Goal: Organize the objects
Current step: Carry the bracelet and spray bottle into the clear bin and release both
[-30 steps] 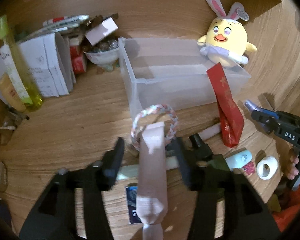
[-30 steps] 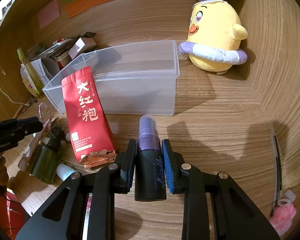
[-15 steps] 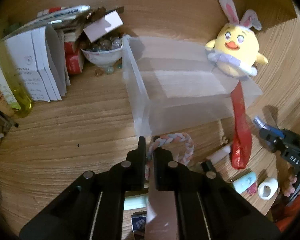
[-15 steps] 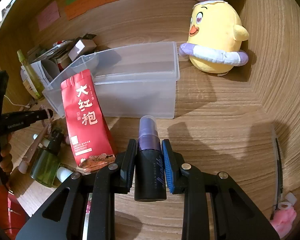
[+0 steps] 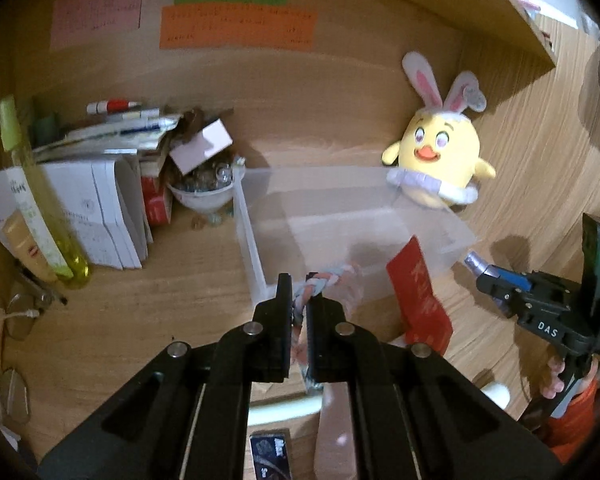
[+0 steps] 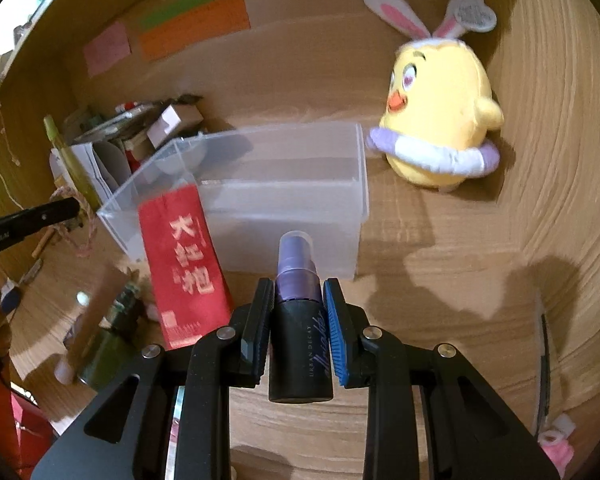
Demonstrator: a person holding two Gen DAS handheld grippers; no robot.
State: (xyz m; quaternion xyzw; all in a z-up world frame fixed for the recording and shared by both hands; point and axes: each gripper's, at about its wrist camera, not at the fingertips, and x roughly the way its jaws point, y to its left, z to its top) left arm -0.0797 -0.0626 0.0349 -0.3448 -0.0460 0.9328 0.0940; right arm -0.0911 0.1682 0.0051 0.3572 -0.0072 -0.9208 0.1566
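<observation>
Left gripper [image 5: 299,300] clamped on pastel braided rope ring [image 5: 324,280], apparently lifted before the clear plastic bin [image 6: 260,196]. Right gripper [image 6: 299,304] grips black spray bottle with purple cap [image 6: 299,320], near bin's front wall.

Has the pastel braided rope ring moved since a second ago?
Yes. The pastel braided rope ring, then flat on the desk before the clear plastic bin, is now pinched in the left gripper and raised against the bin's front.
</observation>
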